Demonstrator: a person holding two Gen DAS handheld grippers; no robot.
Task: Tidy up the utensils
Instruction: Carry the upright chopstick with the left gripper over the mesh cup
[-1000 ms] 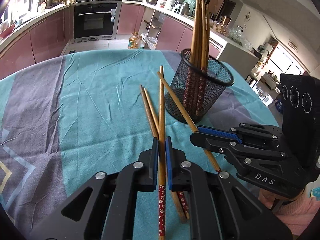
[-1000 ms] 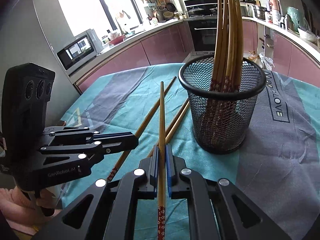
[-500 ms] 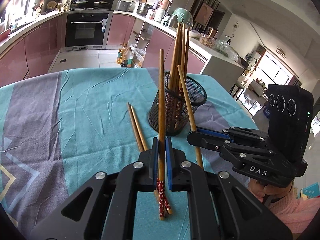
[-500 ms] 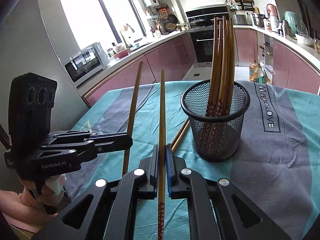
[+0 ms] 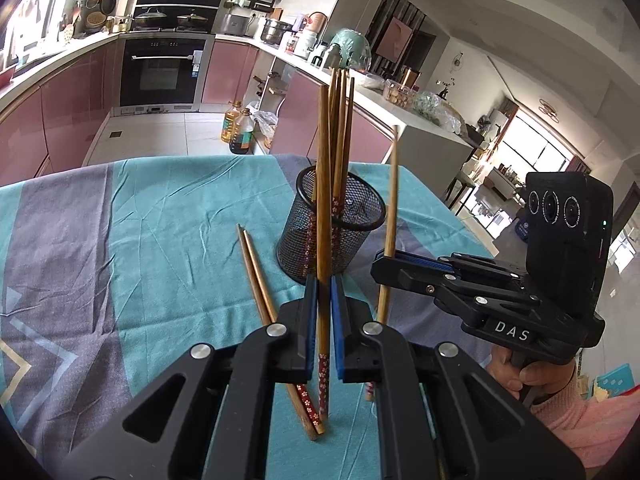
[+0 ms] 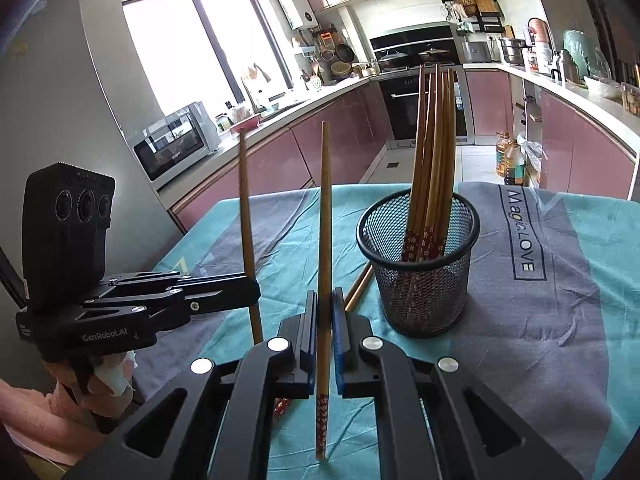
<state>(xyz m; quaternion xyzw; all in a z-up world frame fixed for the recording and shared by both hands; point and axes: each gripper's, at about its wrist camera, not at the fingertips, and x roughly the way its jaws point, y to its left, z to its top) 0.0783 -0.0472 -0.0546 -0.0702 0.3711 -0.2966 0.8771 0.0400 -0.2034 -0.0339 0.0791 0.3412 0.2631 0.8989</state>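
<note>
You hold two grippers, and each one pinches exactly one chopstick. Your left gripper [image 5: 324,312] has its blue pads pressed on a wooden chopstick [image 5: 322,216] that stands almost upright, with the red flowered end pointing down, above the cloth. Your right gripper [image 6: 325,316] clamps a second chopstick [image 6: 323,240] in the same way, also nearly vertical.

Two more chopsticks [image 5: 256,276] lie side by side on the tablecloth, just to the left of the black mesh holder [image 5: 330,236] in the left wrist view. Inside the holder stand several chopsticks [image 6: 434,160] (about five or six; they overlap, so I cannot count them exactly), with the flowered ends down.

The table is covered with a teal and grey tablecloth [image 5: 152,216], a little wrinkled, with the words "Magic LOVE" printed on a grey band. Around it is a kitchen with pink cabinets, one black built-in oven [image 5: 160,72], one microwave [image 6: 176,146] beside a large window, and two oil bottles [image 5: 238,128] on the floor.
</note>
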